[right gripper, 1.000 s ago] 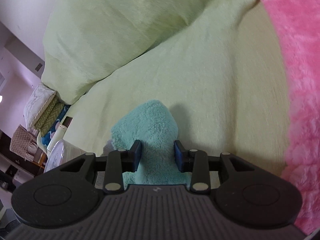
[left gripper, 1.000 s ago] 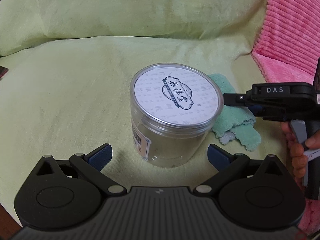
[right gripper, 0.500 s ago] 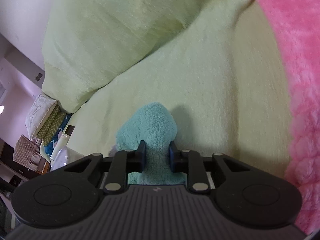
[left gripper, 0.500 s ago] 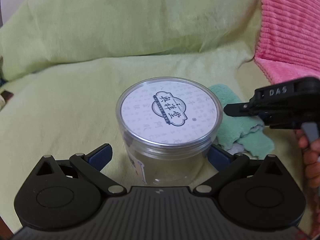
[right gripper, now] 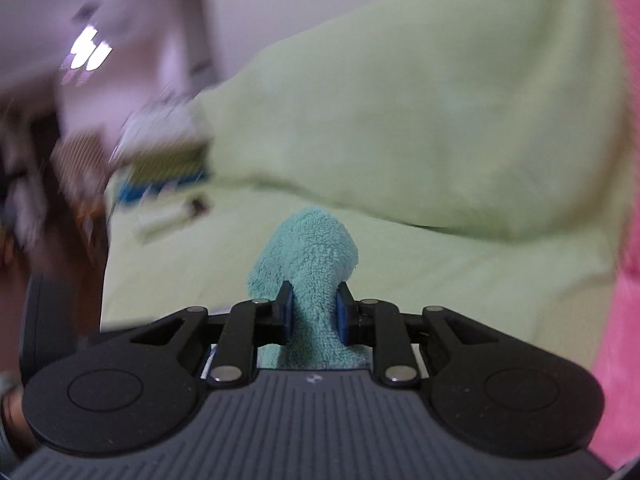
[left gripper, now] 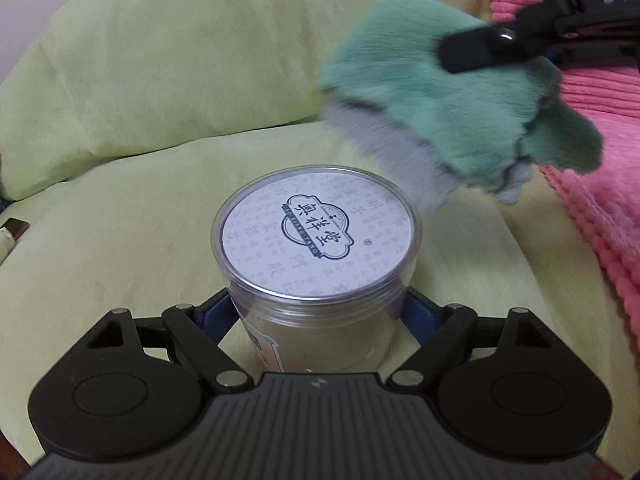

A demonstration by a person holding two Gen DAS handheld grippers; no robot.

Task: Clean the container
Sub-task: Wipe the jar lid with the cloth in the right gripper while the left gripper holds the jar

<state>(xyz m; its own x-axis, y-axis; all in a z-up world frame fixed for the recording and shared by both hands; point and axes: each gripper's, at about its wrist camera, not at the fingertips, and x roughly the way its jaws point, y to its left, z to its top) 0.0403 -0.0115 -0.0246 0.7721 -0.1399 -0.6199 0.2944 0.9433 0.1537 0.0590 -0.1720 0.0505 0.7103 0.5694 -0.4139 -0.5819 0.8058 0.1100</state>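
Observation:
A clear round plastic container with a white printed lid stands upright on the green sheet. My left gripper is shut on the container, one blue pad on each side of its wall below the lid. My right gripper is shut on a folded teal cloth. In the left wrist view the cloth hangs in the air above and to the right of the container, held by the right gripper's black fingers. The cloth does not touch the lid.
A light green sheet covers the soft surface, with a green cushion behind. A pink ribbed blanket lies to the right. Blurred room furniture shows far left in the right wrist view.
My left gripper moved forward and closed on the container. My right gripper closed on the teal cloth and lifted it off the sheet, up above the container's right side.

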